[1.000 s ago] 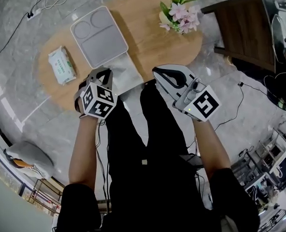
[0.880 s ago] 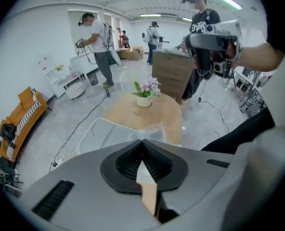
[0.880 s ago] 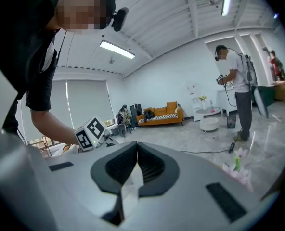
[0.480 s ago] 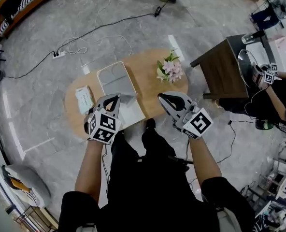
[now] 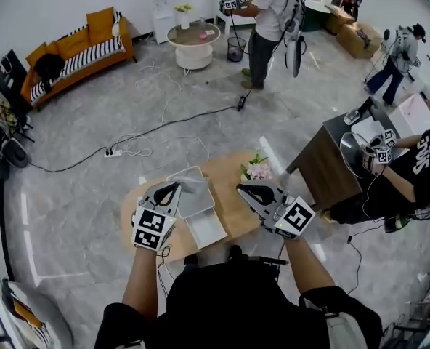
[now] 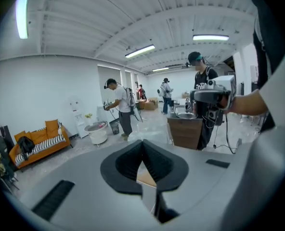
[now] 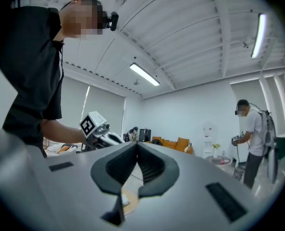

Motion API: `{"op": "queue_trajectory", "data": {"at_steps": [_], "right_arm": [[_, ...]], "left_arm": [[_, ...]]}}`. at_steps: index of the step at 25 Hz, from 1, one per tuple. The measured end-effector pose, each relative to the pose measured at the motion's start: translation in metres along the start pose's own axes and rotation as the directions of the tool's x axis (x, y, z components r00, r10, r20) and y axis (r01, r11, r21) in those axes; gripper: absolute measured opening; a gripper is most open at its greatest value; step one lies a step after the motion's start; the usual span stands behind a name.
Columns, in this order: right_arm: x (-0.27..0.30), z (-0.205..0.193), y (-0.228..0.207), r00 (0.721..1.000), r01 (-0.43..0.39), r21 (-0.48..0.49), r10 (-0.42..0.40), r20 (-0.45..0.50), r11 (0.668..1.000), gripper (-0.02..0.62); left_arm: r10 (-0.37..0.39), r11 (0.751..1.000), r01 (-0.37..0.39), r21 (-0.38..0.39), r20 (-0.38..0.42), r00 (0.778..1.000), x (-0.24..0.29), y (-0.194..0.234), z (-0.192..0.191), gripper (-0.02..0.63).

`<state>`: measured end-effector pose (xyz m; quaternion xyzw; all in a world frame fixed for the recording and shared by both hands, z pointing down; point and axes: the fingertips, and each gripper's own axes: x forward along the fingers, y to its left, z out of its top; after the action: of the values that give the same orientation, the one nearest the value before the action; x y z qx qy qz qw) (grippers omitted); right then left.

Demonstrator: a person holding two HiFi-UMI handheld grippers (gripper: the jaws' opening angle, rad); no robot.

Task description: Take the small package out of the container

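Both claws shut with nothing in them, held up over the table, and I can't find the package

My left claw (image 5: 176, 186) and right claw (image 5: 241, 190) both have their jaws pressed together with nothing between them. They're held well above the oval wooden table (image 5: 232, 211) and point out across the room. The pale grey square plastic container (image 5: 199, 201) sits below and between the two tips, closer to the left one, so I reckon that's the arm to go down with. The small package doesn't show in any view. My guess is it's behind my left marker cube (image 5: 149, 229) or in the container, so I can't tell which way its long side runs. The pink flower bunch (image 5: 257, 170) is off by my right claw.
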<state>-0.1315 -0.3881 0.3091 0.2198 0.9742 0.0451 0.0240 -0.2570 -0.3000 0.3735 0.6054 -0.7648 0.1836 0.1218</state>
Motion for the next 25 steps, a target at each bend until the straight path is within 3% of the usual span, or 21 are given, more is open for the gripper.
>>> {"op": "queue_trajectory", "data": {"at_steps": [4,9,13,19,25], "right_arm": [[0.006,0.025,0.021,0.999,-0.044,-0.037,0.044,0.017,0.998,0.012],[0.006,0.055,0.038,0.994,-0.057,-0.045,0.061,0.095,0.997,0.012],[0.008,0.073,0.044,0.983,-0.085,-0.039,0.09,0.161,0.996,0.012],[0.011,0.082,0.053,0.972,-0.109,-0.016,0.11,0.208,0.994,0.012],[0.018,0.084,0.049,0.963,-0.117,0.045,0.102,0.249,0.992,0.012]], "left_arm": [[-0.004,1.0,0.006,-0.019,0.107,0.994,-0.032,0.001,0.033,0.017],[-0.012,0.996,0.033,-0.082,0.251,0.968,-0.073,0.0,0.067,0.017],[-0.012,0.986,0.071,-0.15,0.364,0.931,-0.105,0.009,0.082,0.017],[-0.014,0.987,0.093,-0.132,0.502,0.864,-0.145,0.014,0.091,0.017],[-0.019,0.975,0.148,-0.166,0.603,0.797,-0.156,0.015,0.081,0.017]]}}
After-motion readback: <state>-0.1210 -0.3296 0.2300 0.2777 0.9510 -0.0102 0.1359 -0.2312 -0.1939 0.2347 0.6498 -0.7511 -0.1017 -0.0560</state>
